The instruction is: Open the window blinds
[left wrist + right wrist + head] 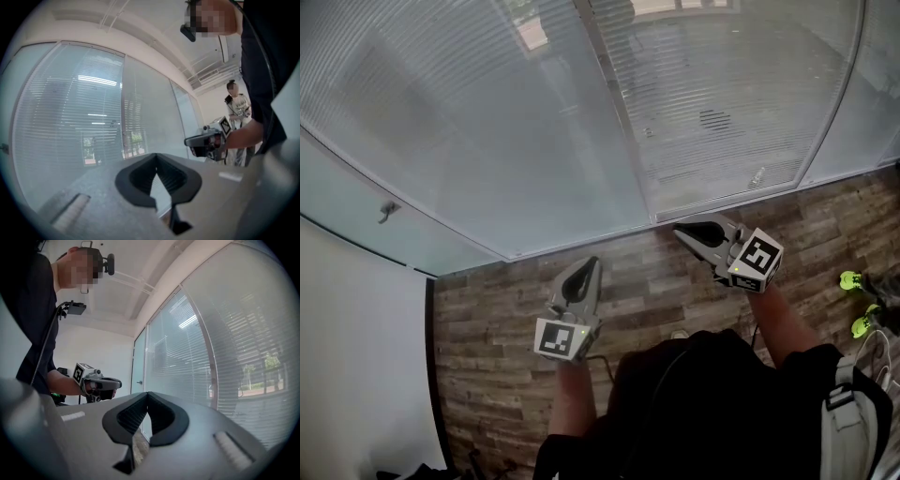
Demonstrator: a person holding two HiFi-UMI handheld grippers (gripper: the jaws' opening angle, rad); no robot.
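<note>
The window blinds (pixel 703 103) hang behind tall glass panes, their thin horizontal slats turned flat and closed; they also fill the left gripper view (pixel 70 117) and the right gripper view (pixel 234 343). A small knob (pixel 757 176) sits low on the right pane. My left gripper (pixel 589 263) is held out over the wood floor, short of the glass, jaws shut with nothing between them (pixel 156 155). My right gripper (pixel 680 231) points toward the base of the pane divider (pixel 619 112), close to the glass, shut and holding nothing (pixel 147 393).
A wood-plank floor (pixel 487 375) runs up to the glass. A white wall (pixel 356 356) stands at the left, beside a glass door with a handle (pixel 387 212). Another person (pixel 236 105) stands behind to the right; green shoes (pixel 855 281) show at the right edge.
</note>
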